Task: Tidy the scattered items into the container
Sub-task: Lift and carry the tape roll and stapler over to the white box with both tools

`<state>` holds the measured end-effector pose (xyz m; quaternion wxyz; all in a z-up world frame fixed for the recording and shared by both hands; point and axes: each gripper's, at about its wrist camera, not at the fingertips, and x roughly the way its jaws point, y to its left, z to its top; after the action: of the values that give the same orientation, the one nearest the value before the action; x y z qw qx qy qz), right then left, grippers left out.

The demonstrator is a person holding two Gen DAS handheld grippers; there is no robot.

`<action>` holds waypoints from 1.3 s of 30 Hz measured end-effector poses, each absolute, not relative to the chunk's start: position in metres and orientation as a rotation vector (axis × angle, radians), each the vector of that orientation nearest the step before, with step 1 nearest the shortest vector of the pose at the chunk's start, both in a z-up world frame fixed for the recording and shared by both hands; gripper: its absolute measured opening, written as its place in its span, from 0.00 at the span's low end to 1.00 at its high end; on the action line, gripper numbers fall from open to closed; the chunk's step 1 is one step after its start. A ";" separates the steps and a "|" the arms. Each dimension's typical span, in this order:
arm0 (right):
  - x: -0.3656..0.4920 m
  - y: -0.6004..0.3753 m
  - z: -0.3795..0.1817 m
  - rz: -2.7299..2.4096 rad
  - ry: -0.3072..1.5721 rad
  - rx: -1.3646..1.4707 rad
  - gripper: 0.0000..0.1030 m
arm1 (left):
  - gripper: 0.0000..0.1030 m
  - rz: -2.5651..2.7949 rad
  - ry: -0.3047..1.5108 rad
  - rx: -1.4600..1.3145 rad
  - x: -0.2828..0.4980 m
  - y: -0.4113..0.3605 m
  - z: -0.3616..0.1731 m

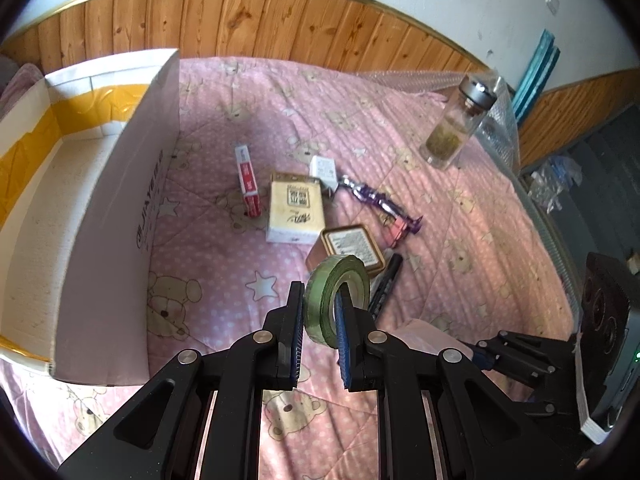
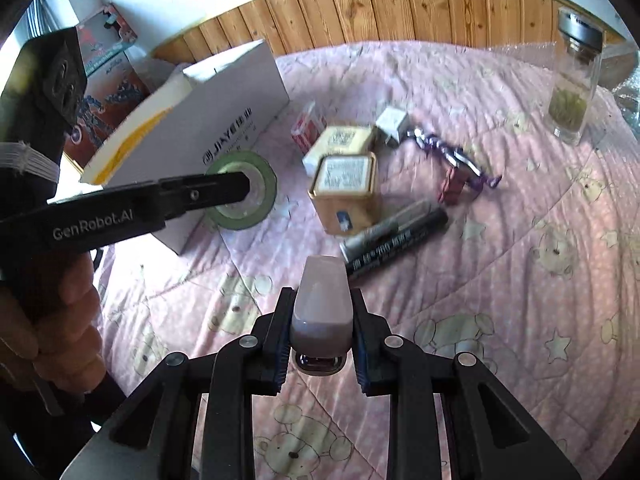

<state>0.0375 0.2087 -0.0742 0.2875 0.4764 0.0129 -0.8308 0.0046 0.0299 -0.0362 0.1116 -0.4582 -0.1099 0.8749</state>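
Tape roll point(image 1: 336, 300), light, stiff, smooth-sided, pinched through its wall by left gripper point(image 1: 320, 312), one finger inside core, just right of box point(image 1: 116, 216). Right gripper point(image 2: 322, 312) clamps pale stapler point(image 2: 322, 304), rigid, slick, held mid-body, right of box.

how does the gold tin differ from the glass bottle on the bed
The gold tin is squat, square and opaque, with a printed label on top; the glass bottle is tall, round and clear, with a grey metal cap and greenish contents at the bottom. The tin sits among the clutter, beside the black marker; the bottle stands apart. Both rest on the pink bedspread, neither gripped.
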 end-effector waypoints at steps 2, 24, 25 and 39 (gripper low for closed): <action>0.038 0.204 -0.069 -2.221 0.032 1.257 0.26 | 0.14 2.580 -0.333 -1.333 0.005 0.028 -0.031; 0.036 0.163 -0.026 -2.251 0.024 1.099 0.26 | 0.14 2.814 -0.244 -1.269 0.005 -0.011 0.010; 0.035 0.162 -0.025 -2.252 0.021 1.097 0.26 | 0.14 2.818 -0.251 -1.264 0.006 -0.013 0.012; 0.036 0.136 0.001 -2.246 0.056 1.042 0.26 | 0.14 2.772 -0.488 -1.215 0.006 -0.054 0.032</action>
<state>0.0355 0.1357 0.0008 0.3263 0.3976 0.0212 -0.8573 0.0060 -0.0539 0.0317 0.0378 -0.3961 -0.1591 0.9035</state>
